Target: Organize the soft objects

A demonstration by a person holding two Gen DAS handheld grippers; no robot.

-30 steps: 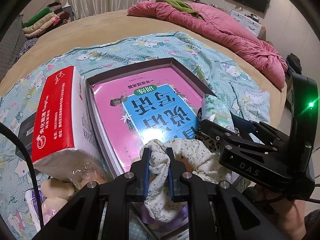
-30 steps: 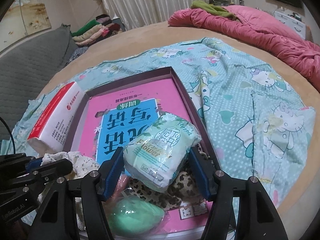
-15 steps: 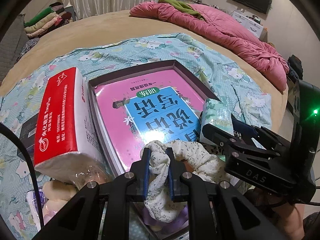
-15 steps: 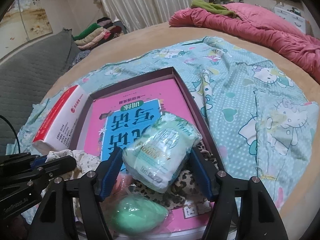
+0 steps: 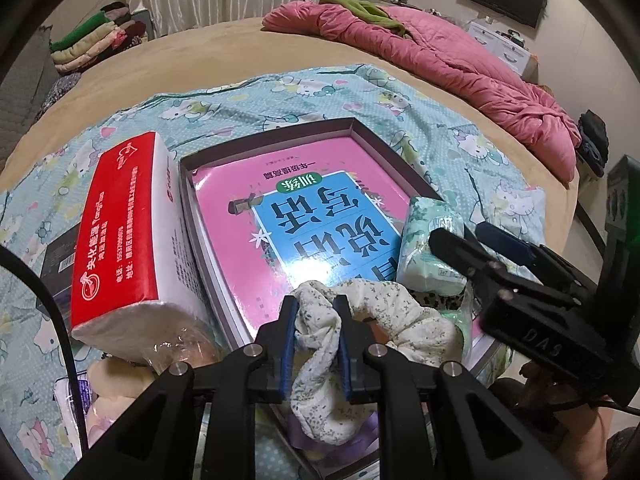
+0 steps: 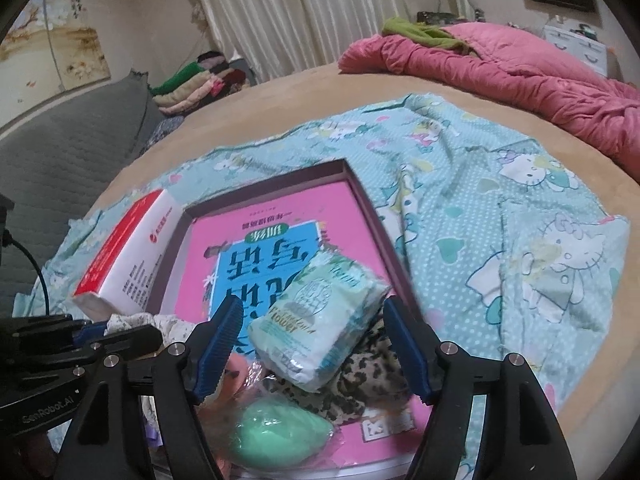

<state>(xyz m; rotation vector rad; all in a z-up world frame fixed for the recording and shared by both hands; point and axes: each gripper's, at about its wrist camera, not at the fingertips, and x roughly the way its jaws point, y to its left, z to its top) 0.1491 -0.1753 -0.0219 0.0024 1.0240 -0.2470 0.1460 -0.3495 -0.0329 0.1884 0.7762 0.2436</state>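
My left gripper (image 5: 316, 308) is still pressed on a white floral cloth (image 5: 400, 312) that drapes over the near edge of the purple box (image 5: 360, 128), though its jaws are starting to open. The box holds a pink and blue book (image 5: 320, 200). My right gripper (image 6: 314, 308) is opening, with a pale green tissue pack (image 6: 324, 332) between its fingers and a gap on both sides. The pack rests on a leopard-print cloth (image 6: 372, 372) inside the box. A green soft lump (image 6: 280, 436) in clear wrap lies just below it.
A red and white tissue brick (image 5: 120, 232) leans against the box's left side, with a black box (image 5: 60, 256) and cream soft things (image 5: 112, 384) beside it. Everything sits on a cartoon-cat sheet (image 6: 520, 240). Across the bed lie a pink quilt (image 5: 440, 60) and folded clothes (image 5: 92, 44).
The right jaws have spread away from the tissue pack, which now lies on the leopard cloth. The left gripper keeps the floral cloth in the same place.
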